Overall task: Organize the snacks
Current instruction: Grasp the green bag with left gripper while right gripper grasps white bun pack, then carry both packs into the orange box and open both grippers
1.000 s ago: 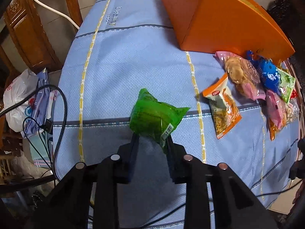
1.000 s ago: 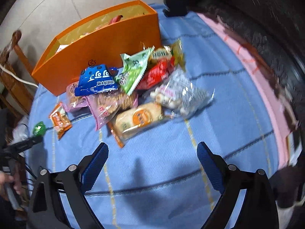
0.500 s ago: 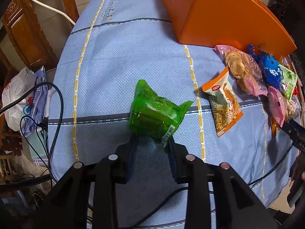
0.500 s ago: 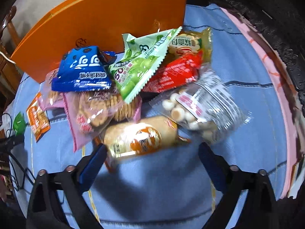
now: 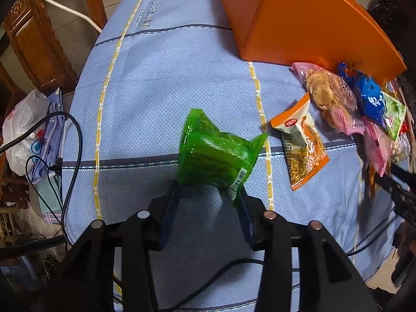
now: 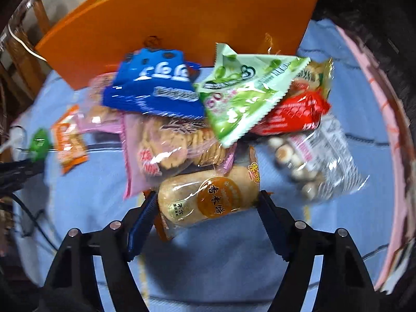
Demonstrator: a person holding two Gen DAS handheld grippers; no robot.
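Observation:
A green see-through snack packet [image 5: 215,153] lies on the blue tablecloth [image 5: 161,83]. My left gripper [image 5: 208,195] points straight down over its near edge. Its jaws are opening, and the packet's edge sits loosely between the fingertips. In the right wrist view a heap of snacks lies before the orange box [image 6: 182,18]. My right gripper [image 6: 206,202] straddles a tan rice-cracker packet [image 6: 202,195] at the front of the heap. Its jaws are closing, with the pads at the packet's two ends. The packet looks unsqueezed.
In the heap are a blue packet [image 6: 156,85], a green-white packet [image 6: 241,96], a red packet [image 6: 293,111], pink-wrapped biscuits [image 6: 171,145] and a clear bag of balls [image 6: 312,161]. A small orange packet [image 5: 301,145] lies apart. Left of the table are wooden furniture [image 5: 33,41], a plastic bag [image 5: 20,140] and cables [image 5: 72,156].
The left jaws have spread and the green packet has settled wider on the cloth. The right gripper has come down onto the heap, its jaws narrowing around the rice-cracker packet.

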